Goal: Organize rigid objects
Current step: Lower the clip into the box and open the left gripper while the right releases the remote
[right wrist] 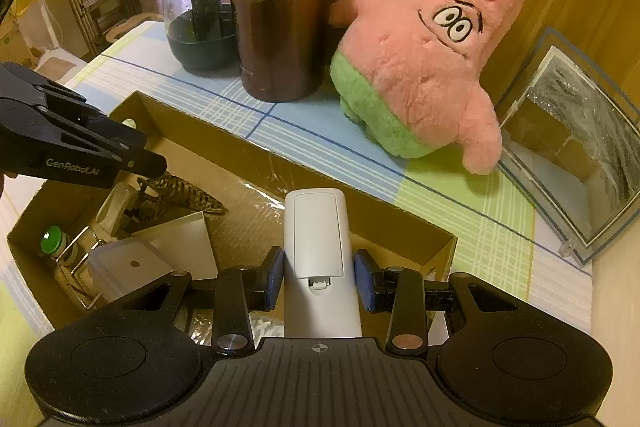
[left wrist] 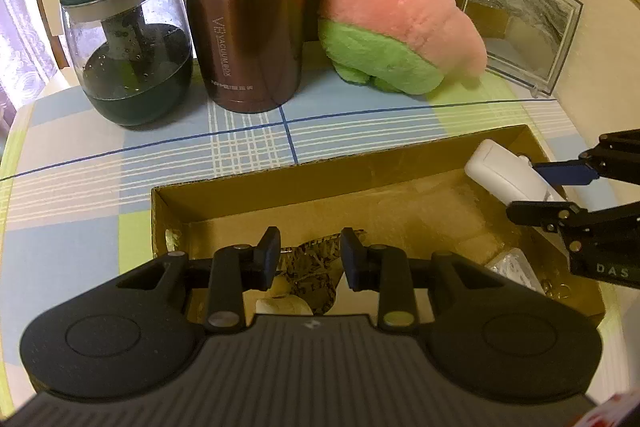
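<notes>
Remote held over box

Right hand-held gripper [right wrist: 319, 281] clamps the white remote [right wrist: 317, 239] across its sides, above the box [right wrist: 256, 157]. Left hand-held gripper [left wrist: 310, 259] is closed, empty. Remote: light, rigid, smooth plastic; grip mid-body, below the battery cover.

Flask [right wrist: 280, 27] and plush [right wrist: 420, 67] crowd behind box [right wrist: 320, 183].

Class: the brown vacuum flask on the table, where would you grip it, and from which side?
Grip the flask on its straight body below the lid seam, from the box side. It stands upright; the glass jar and the plush crowd its sides, and it looks too wide for the jaws.
</notes>
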{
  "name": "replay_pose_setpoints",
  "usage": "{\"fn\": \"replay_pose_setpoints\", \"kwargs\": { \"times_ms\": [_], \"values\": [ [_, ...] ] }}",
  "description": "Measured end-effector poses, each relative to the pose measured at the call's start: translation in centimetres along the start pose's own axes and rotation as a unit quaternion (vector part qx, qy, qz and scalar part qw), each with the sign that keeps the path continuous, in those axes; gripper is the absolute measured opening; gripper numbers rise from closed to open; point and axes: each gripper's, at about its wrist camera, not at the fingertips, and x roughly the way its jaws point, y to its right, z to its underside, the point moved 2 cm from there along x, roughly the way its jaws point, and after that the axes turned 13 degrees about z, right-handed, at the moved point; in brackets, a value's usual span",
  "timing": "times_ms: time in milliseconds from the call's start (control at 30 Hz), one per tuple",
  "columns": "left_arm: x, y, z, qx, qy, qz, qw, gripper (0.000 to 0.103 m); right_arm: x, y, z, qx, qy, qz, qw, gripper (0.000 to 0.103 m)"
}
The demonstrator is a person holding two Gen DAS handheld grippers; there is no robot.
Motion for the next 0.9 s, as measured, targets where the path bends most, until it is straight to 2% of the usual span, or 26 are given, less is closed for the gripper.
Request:
{"fn": "replay_pose_setpoints", "kwargs": {
  "times_ms": [567, 633, 733, 800, 900],
  "values": [
    [0.1, 0.2, 0.4, 0.004, -0.002, 0.007, 1.0, 0.027, 1.0, 0.1, -0.4, -0.001, -0.004, 0.021, 1.0, 0.035],
    [0.1, 0.1, 0.4, 0.002, -0.001, 0.006, 1.0, 0.03, 1.0, 0.5, -0.5, 0.015, -0.002, 0.015, 1.0, 0.036],
    [0.0, 0.0, 0.5, -0.001, 0.002, 0.002, 1.0, 0.044, 0.8, 0.9, -0.5, 0.028, 0.002, 0.013, 1.0, 0.056],
    [0.0, 0.0, 0.6, -0.001, 0.001, 0.002, 1.0, 0.051, 0.8, 0.9, -0.4, 0.028, 0.002, 0.011, 1.0, 0.056],
    [0.0, 0.1, 0.7, 0.002, -0.002, 0.002, 1.0, 0.052, 0.7, 0.8, -0.3, 0.027, 0.0, 0.014, 1.0, 0.057]
  ]
}}
